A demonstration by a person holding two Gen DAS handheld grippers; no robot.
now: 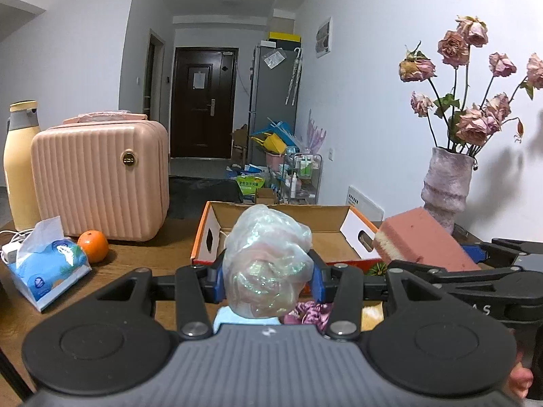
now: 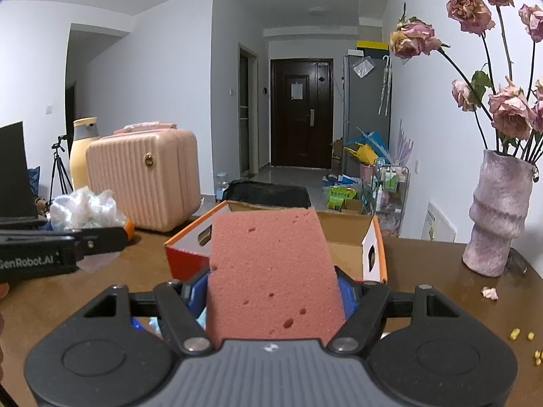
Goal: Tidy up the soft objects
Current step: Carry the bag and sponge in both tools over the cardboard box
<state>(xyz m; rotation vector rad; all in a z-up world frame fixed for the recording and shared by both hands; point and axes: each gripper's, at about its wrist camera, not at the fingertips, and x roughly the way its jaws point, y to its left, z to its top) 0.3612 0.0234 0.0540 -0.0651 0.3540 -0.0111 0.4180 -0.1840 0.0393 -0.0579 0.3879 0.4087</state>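
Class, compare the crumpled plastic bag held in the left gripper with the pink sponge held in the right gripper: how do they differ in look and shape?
The plastic bag is translucent, glossy and iridescent; the pink sponge is opaque, matte and pitted with holes. The bag is a crumpled, rounded lump; the sponge is a flat-faced rectangular block. Shared: each is clamped between blue pads, the bag in the left gripper, the sponge in the right gripper, near the open cardboard box.

On the desk (image 1: 163, 254): one pink ribbed case (image 1: 101, 176), one yellow bottle (image 1: 20, 166), one orange (image 1: 92, 246), one tissue pack (image 1: 47, 264), one open cardboard box (image 1: 281, 218), one vase of dried roses (image 1: 446, 186). Two tongs: one (image 1: 268, 271) holds a crumpled plastic bag (image 1: 268, 257), one (image 2: 271, 288) a pink sponge (image 2: 271, 271).
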